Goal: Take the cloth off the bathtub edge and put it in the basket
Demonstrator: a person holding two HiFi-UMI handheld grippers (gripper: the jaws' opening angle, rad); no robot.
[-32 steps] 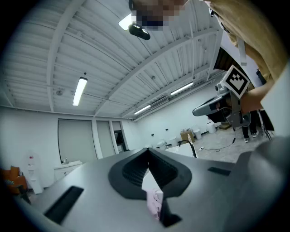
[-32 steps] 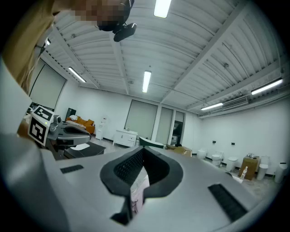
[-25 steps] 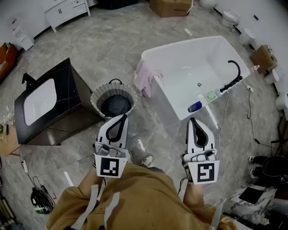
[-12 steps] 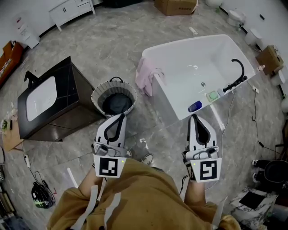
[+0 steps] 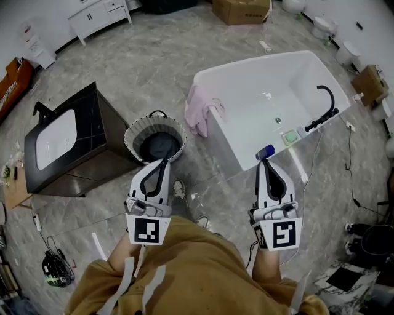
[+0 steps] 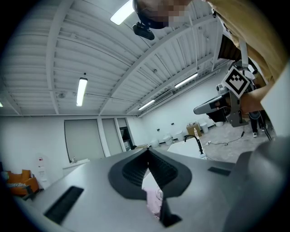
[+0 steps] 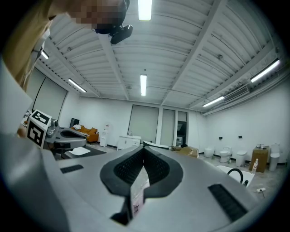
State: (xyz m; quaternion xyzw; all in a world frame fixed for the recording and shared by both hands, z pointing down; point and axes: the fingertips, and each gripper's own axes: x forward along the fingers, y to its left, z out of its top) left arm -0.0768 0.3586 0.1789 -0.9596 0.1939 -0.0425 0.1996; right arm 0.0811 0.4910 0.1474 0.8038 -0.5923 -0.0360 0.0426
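A pink cloth [image 5: 198, 114] hangs over the left end of the white bathtub [image 5: 246, 74]. Just left of it on the floor stands a round grey basket [image 5: 136, 128] with something dark inside. My left gripper [image 5: 164, 162] is shut and empty, held level, its tip at the basket's near rim. My right gripper [image 5: 264, 163] is also shut and empty, its tip at the tub's near corner. In the left gripper view the jaws [image 6: 147, 154] meet, and the pink cloth [image 6: 154, 202] shows below them. In the right gripper view the jaws [image 7: 144, 152] meet too.
A black vanity with a white sink [image 5: 61, 138] stands left of the basket. The tub's rim carries a black faucet [image 5: 327, 101], a blue item [image 5: 266, 151] and a green one [image 5: 288, 135]. Cables [image 5: 351, 172] lie at the right; a cardboard box [image 5: 241, 10] and a white cabinet [image 5: 98, 15] stand far off.
The person has stepped forward, so both grippers are nearer the basket and the tub. A shoe has come into view below the basket. Both grippers stay shut.
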